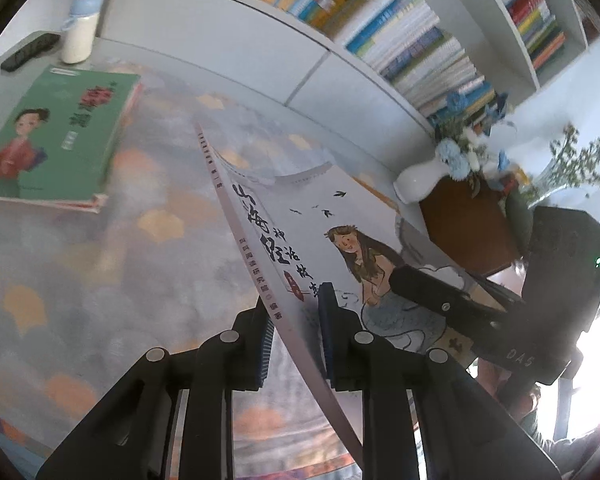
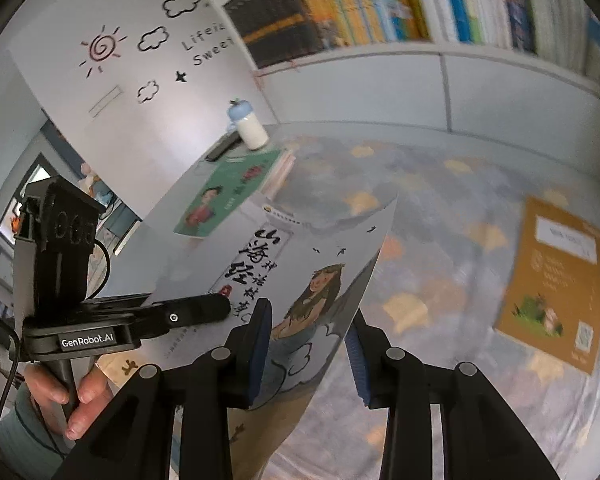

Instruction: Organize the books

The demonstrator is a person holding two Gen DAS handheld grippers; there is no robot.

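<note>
A thin white book (image 1: 320, 216) with a long-haired figure on its cover hangs tilted above the patterned tablecloth (image 1: 100, 260). My left gripper (image 1: 294, 336) is shut on its spine edge, which runs between the blue pads. My right gripper (image 2: 308, 352) is shut on the opposite edge of the white book (image 2: 308, 280). In the left wrist view the right gripper (image 1: 404, 280) lies across the cover's lower right. The right wrist view has the left gripper (image 2: 220, 306) reaching onto the cover from the left, with a hand (image 2: 84, 396) on its handle.
A green book (image 1: 56, 132) lies flat at the table's far left, beside a white bottle (image 1: 80, 28) and a dark remote (image 1: 30, 52). An orange-brown book (image 2: 556, 280) lies flat to the right. Vases of flowers (image 1: 460, 160) stand below the white shelves (image 1: 400, 40) packed with books.
</note>
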